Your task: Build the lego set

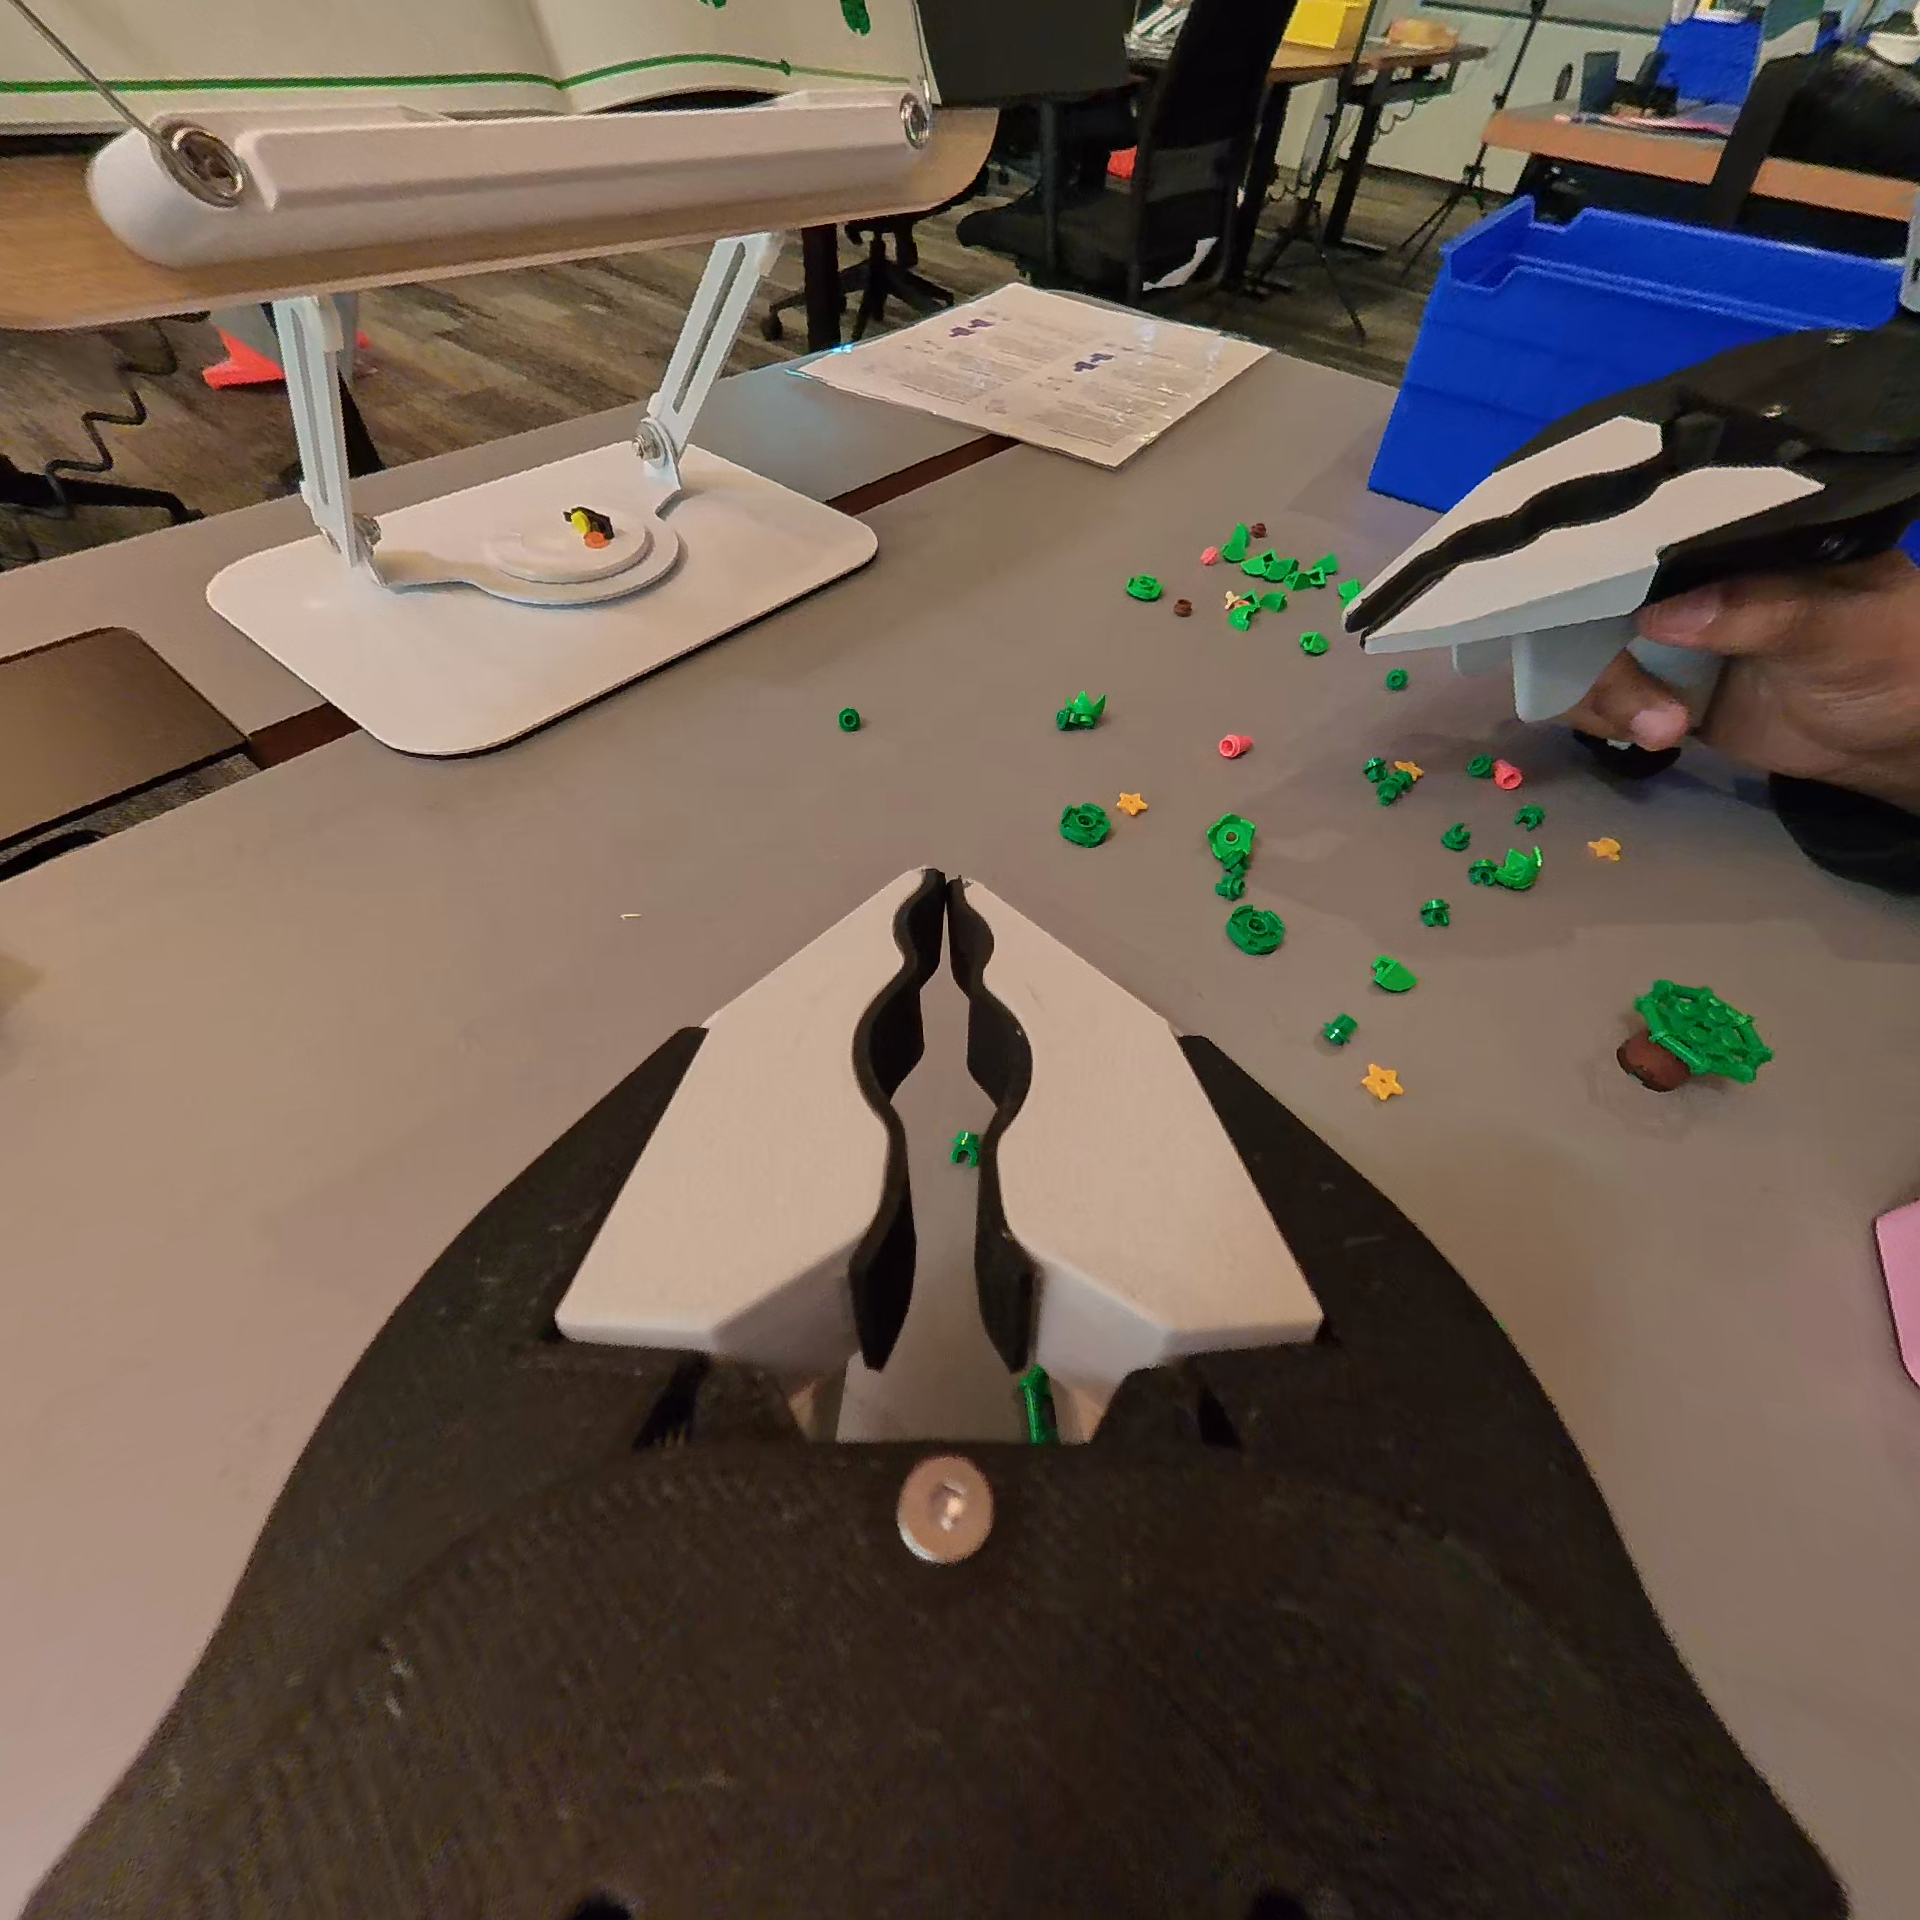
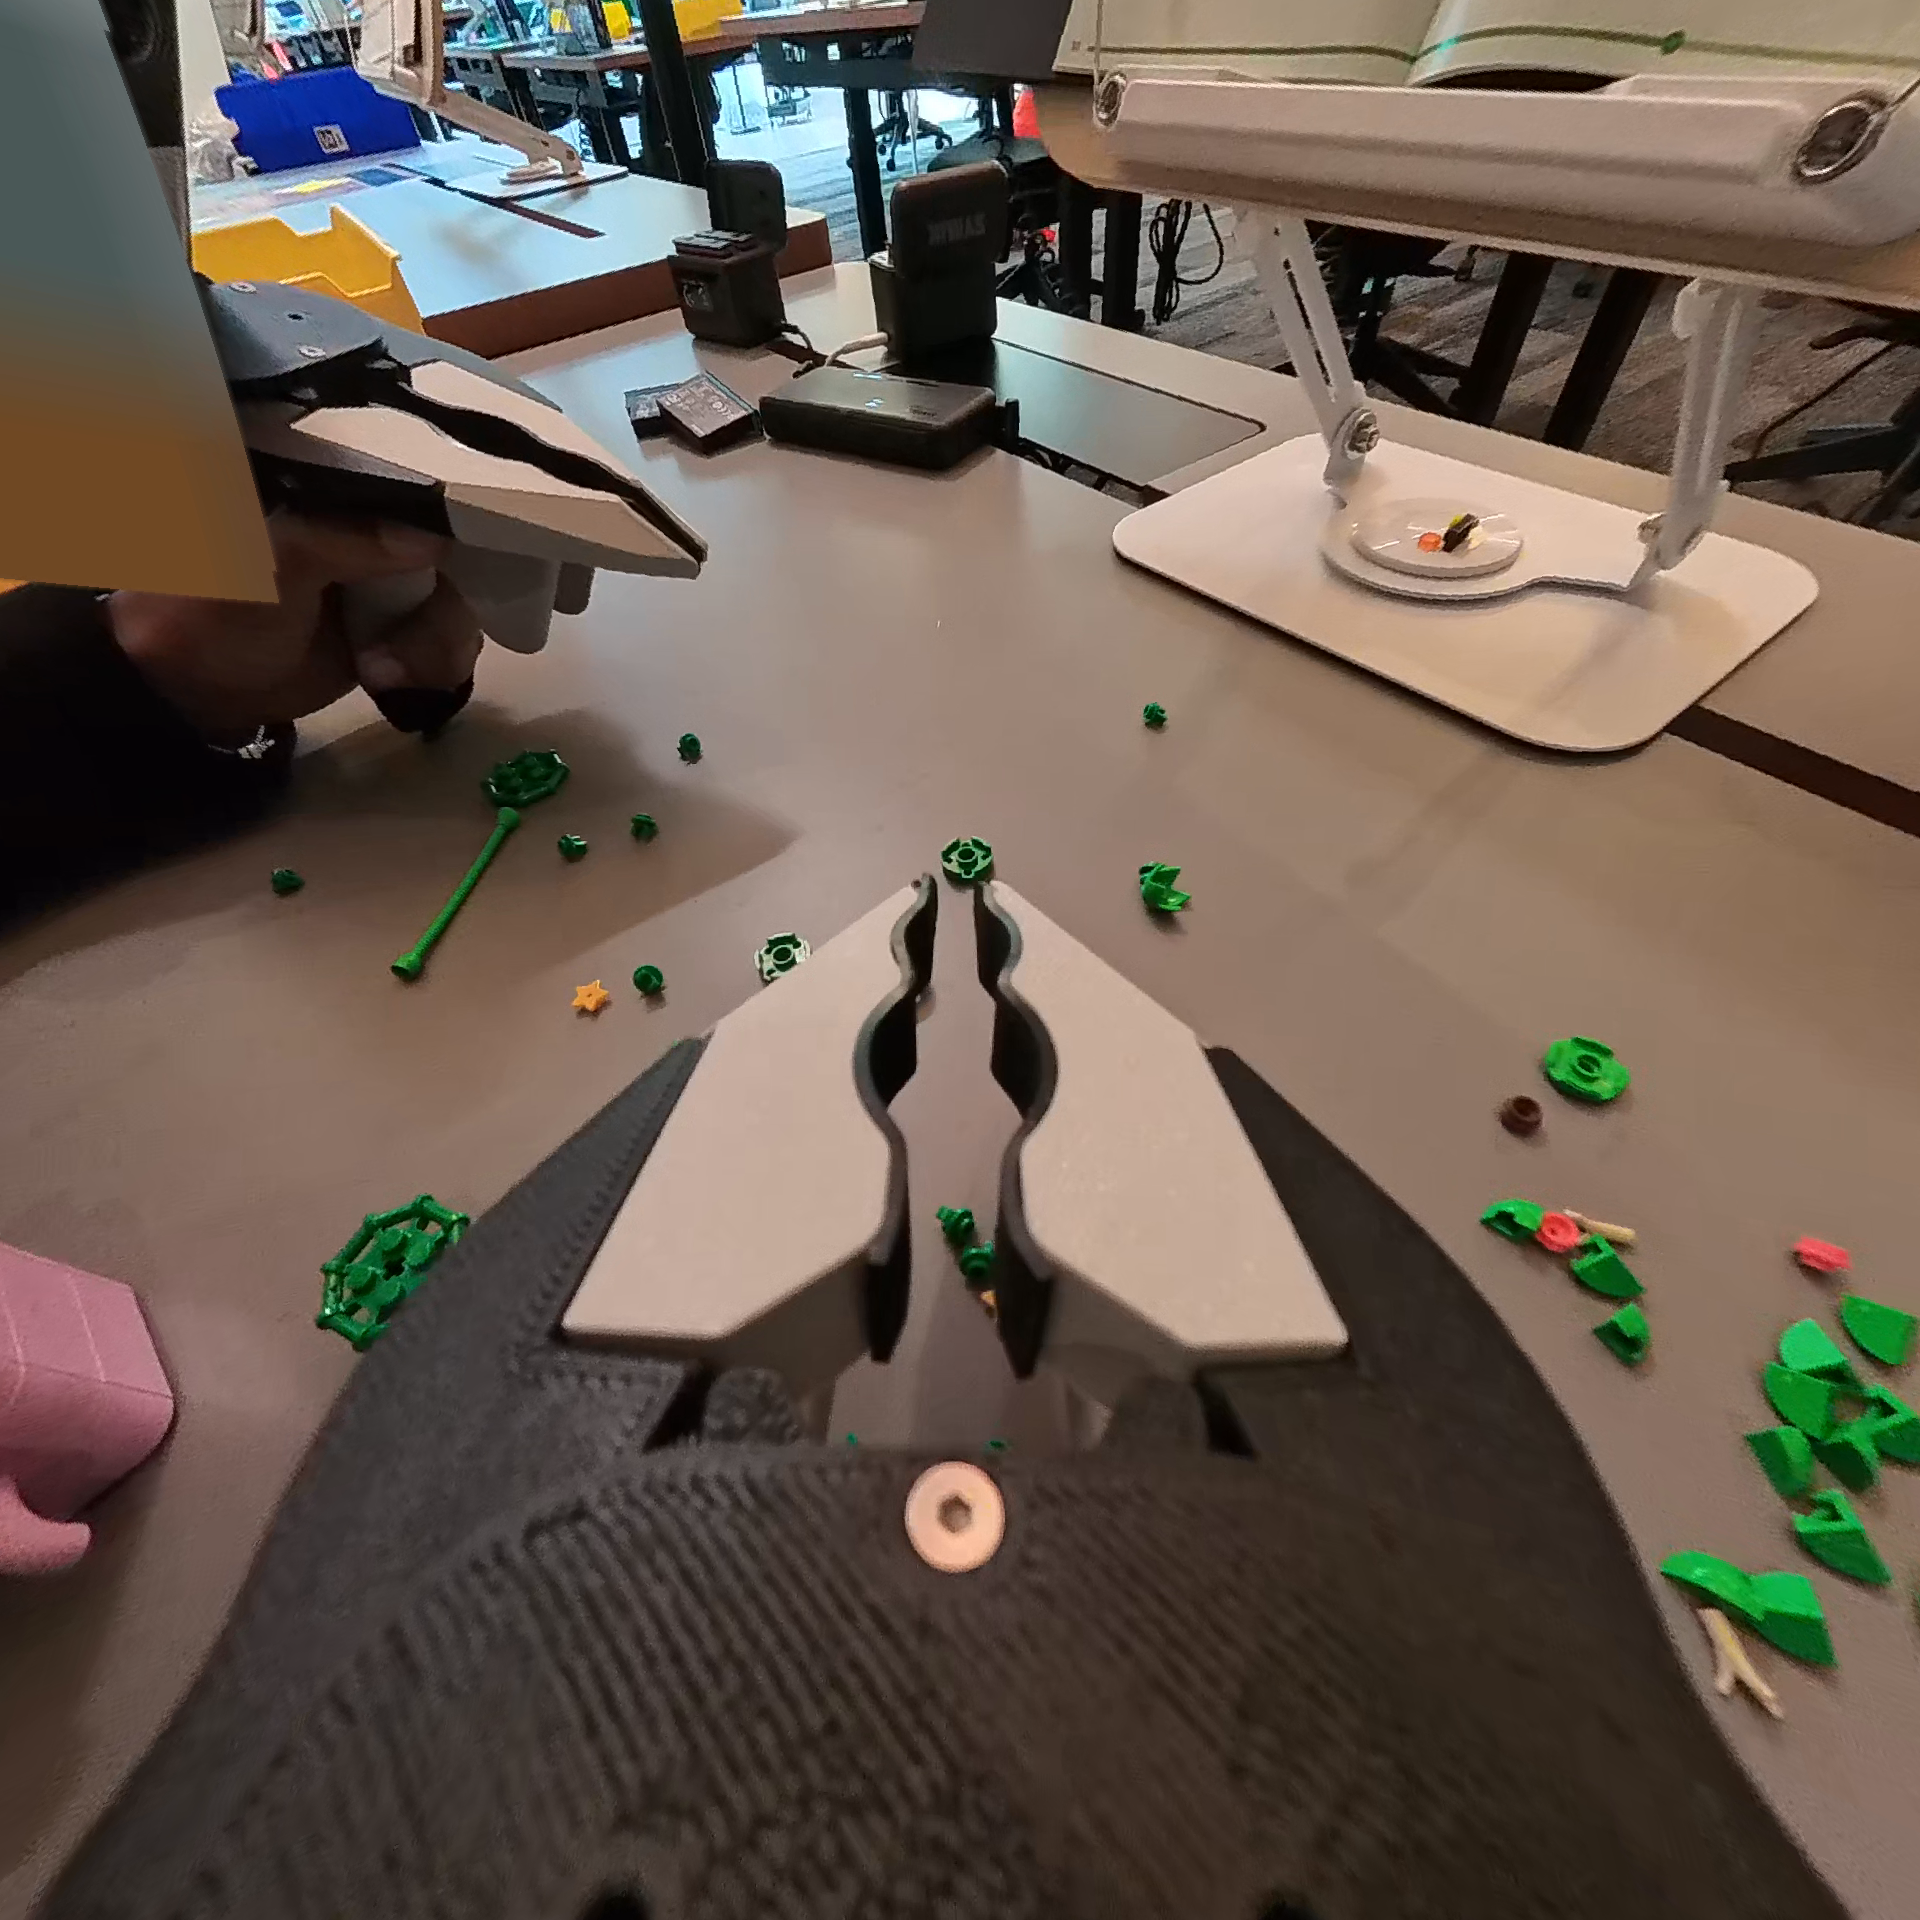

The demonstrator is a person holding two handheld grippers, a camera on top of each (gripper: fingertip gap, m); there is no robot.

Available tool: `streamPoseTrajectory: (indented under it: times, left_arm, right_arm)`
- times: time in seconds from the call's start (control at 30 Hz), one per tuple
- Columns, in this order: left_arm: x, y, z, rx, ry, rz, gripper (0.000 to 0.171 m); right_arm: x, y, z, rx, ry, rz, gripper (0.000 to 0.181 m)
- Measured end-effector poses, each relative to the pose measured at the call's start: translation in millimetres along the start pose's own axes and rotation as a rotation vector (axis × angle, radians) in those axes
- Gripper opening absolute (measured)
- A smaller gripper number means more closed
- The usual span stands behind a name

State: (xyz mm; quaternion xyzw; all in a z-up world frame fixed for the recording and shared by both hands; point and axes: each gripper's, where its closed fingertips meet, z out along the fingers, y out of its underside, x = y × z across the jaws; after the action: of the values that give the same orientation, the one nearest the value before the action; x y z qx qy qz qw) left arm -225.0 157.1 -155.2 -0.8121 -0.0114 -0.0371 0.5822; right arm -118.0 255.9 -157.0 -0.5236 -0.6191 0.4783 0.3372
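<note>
Fingertips of the left gripper (image 1: 945, 883) nearly meet, holding nothing; the right gripper (image 2: 954, 891) stands narrowly parted, empty. Green stem rod (image 2: 457, 896) lies flat, running diagonally.

green rod (image 1: 1036, 1405) mostly hidden under left tongs (image 1: 948, 883), pink object (image 1: 1901, 1299) cut by edge

Grey table (image 1: 416, 1039) fronts an office of wooden desks (image 1: 1662, 156), black chairs (image 1: 1122, 187) and carpet.
</note>
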Motion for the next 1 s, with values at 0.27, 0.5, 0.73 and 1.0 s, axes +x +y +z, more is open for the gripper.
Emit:
streamPoseTrajectory:
  times: [0.27, 0.5, 0.73, 1.0]
  left_arm:
    - [-1, 0, 0, 0.001, 0.002, -0.009, 0.0]
    - [-1, 0, 0, 0.0, 0.001, -0.013, 0.0]
    - [-3, 0, 0, 0.003, -0.007, -0.016, 0.0]
    - [-11, -6, -6, 0.056, 0.002, -0.1, 0.0]
  right_arm:
    - [1, 0, 0, -0.004, 0.004, 0.001, 0.005]
    - [1, 1, 1, -0.009, 0.007, -0.003, 0.007]
    - [4, 1, -1, -0.005, 0.029, 0.008, 0.013]
    - [2, 63, -88, -0.152, 0.398, 0.256, 0.05]
